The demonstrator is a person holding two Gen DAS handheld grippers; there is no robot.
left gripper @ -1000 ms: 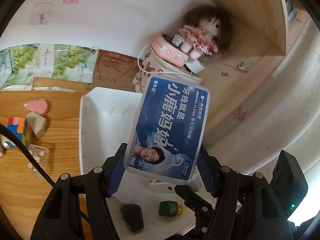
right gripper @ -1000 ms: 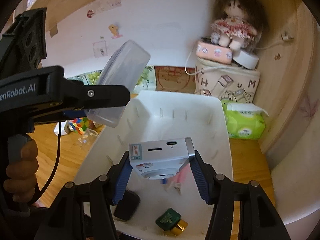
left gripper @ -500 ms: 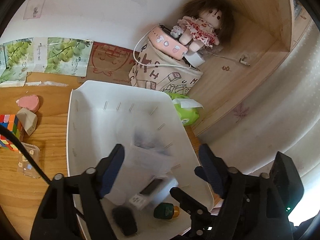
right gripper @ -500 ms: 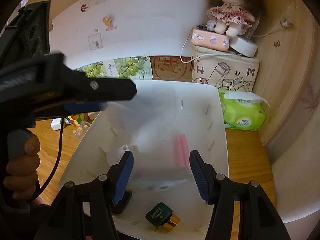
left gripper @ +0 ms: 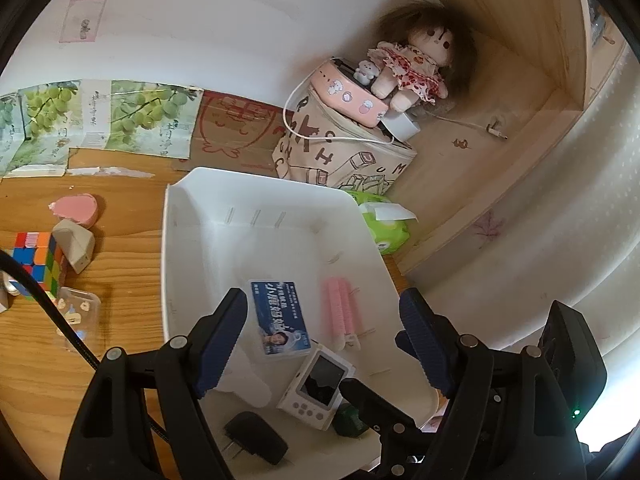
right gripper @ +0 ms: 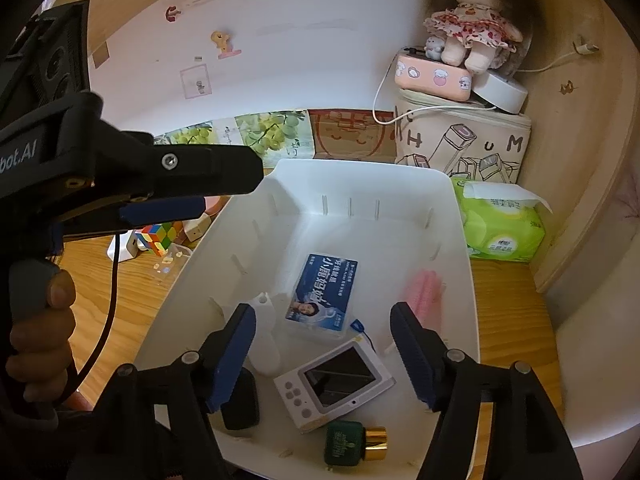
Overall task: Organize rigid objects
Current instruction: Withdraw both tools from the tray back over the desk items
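Note:
A white bin (left gripper: 176,240) stands on the wooden desk below both grippers. In it lie a blue dental floss box (left gripper: 280,316) (right gripper: 324,296), a small white camera (left gripper: 318,386) (right gripper: 336,382) screen up, a pink roller (left gripper: 342,312) (right gripper: 424,292), a black charger (left gripper: 256,436) (right gripper: 240,404) and a green bottle with a gold cap (right gripper: 354,442). My left gripper (left gripper: 322,308) hangs open and empty over the bin. My right gripper (right gripper: 324,312) hovers over the camera, its jaws opening, with nothing between the pads. A hand (right gripper: 36,320) holds the left gripper's handle.
Left of the bin lie a colour cube (left gripper: 36,264), a pink block (left gripper: 78,208) and a clear case (left gripper: 78,312). A green wipes pack (right gripper: 502,228) sits right of the bin. Behind it stands a printed bag (right gripper: 464,144) with a doll (right gripper: 472,20). A wooden panel closes the right side.
The left gripper opened and the floss box dropped into the bin. The right gripper let go of the white camera, which now lies screen up beside the box.

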